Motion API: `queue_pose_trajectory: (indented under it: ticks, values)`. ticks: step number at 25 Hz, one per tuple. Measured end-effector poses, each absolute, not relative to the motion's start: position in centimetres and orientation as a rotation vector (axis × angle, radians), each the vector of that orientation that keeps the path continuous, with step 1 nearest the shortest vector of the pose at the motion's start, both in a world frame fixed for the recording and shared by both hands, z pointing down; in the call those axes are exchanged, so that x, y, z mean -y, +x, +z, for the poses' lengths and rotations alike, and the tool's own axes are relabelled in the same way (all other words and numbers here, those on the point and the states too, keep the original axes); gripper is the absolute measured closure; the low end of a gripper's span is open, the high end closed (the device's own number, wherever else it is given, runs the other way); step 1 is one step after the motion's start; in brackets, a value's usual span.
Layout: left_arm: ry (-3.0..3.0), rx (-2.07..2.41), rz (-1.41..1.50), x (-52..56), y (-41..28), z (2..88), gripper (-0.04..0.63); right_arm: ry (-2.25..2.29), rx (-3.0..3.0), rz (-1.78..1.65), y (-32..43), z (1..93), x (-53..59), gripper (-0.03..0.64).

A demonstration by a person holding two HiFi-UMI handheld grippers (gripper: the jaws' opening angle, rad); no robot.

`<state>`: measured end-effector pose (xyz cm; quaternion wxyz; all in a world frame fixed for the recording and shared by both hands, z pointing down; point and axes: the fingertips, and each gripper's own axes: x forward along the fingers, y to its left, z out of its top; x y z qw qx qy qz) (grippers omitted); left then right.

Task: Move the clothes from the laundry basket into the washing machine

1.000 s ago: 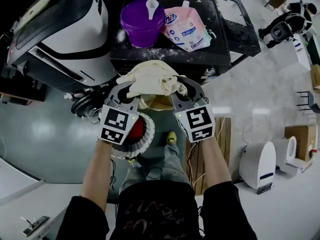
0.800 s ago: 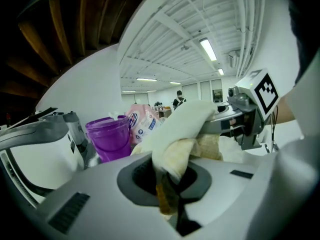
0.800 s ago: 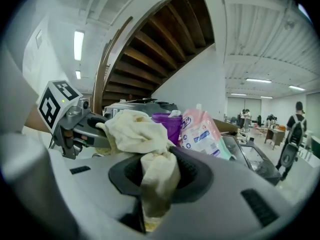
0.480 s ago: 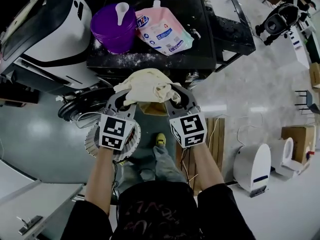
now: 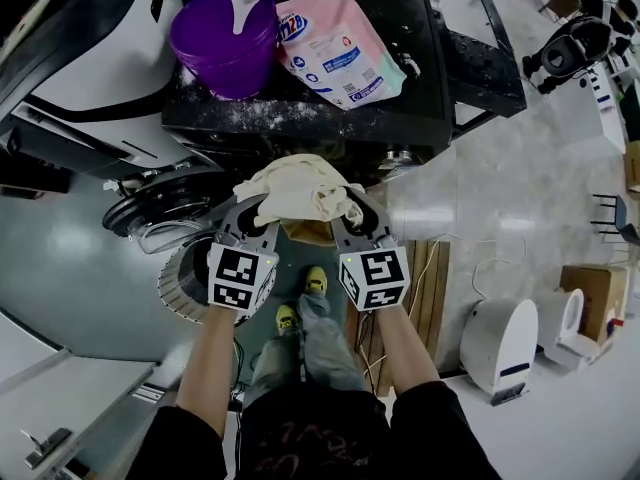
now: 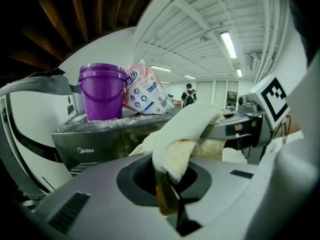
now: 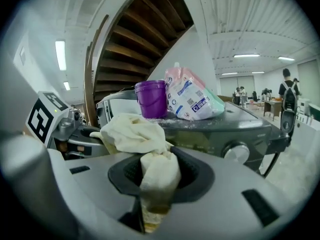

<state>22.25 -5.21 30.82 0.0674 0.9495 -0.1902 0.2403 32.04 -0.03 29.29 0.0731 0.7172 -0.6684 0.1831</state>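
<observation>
Grey polished floor [image 5: 80, 268] lies below you; ahead stands the dark grey washing machine [image 5: 300, 118], with a purple plastic bucket [image 5: 222, 38] and a pink detergent pouch [image 5: 335, 48] on top. Your left claw [image 5: 257, 203] is pressed together on one end of the crumpled cream cloth [image 5: 295, 186], and your right claw [image 5: 345, 206] pinches the other end. That cloth is held in the air before the machine's front. Beneath your left claw sits the round white slatted laundry basket [image 5: 180, 286].

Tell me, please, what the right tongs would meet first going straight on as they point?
Probably the washing machine's dark front panel, just beyond the cream cloth the right tongs hold; depth unclear.
</observation>
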Motion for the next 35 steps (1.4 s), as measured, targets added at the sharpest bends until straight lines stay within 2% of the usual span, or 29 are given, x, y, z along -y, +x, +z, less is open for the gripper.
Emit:
queue_pose_trajectory:
  ticks: [16,35]
  values:
    - [2.801,0.628,0.641,6.6,23.5,42.8,0.561,2.336,1.927,0.661,33.4,41.6,0.7,0.506]
    - [2.693,0.764,0.245,15.0,27.5,57.6,0.561,2.509,1.976,0.546,37.1,56.6,8.6,0.506]
